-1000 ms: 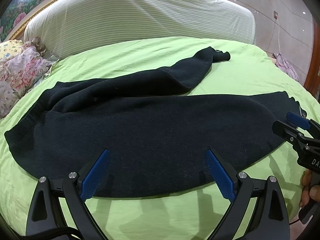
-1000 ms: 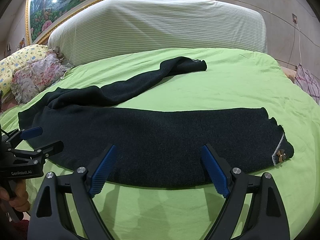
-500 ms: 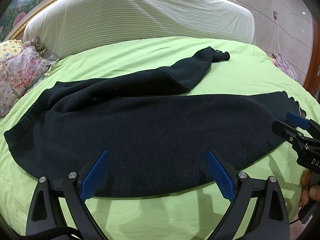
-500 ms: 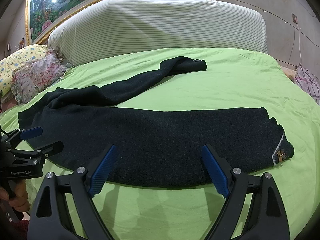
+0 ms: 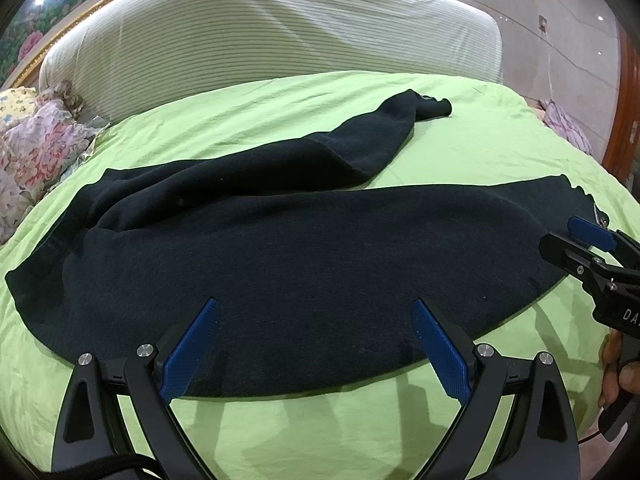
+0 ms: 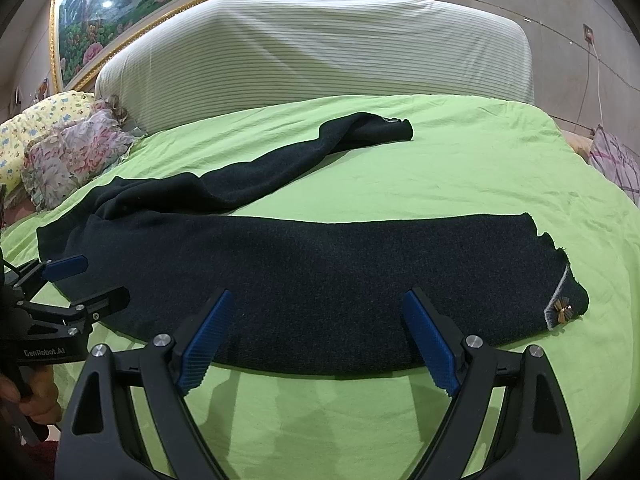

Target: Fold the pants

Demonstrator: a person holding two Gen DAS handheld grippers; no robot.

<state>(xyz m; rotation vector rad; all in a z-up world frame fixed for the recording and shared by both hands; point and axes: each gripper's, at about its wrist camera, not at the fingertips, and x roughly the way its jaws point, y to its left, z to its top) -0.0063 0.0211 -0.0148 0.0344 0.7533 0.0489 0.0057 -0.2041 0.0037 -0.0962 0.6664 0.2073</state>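
Observation:
Dark navy knit pants [image 5: 288, 248] lie spread on a green bed sheet [image 5: 312, 424], waist to the left, one leg flat along the near side, the other angled away to the back. They also show in the right wrist view [image 6: 320, 272], with a small bow ornament [image 6: 562, 314] at the near leg's hem. My left gripper [image 5: 314, 316] is open and empty, hovering over the near edge of the pants by the waist half. My right gripper [image 6: 316, 312] is open and empty over the near leg; it also shows at the right of the left wrist view [image 5: 580, 248].
A striped white headboard [image 6: 320, 60] rises behind the bed. Floral pillows [image 6: 68, 152] lie at the left. A gold-framed painting [image 6: 160, 0] hangs above. More fabric [image 6: 612, 160] lies off the bed's right edge. The left gripper shows at the left of the right wrist view [image 6: 72, 284].

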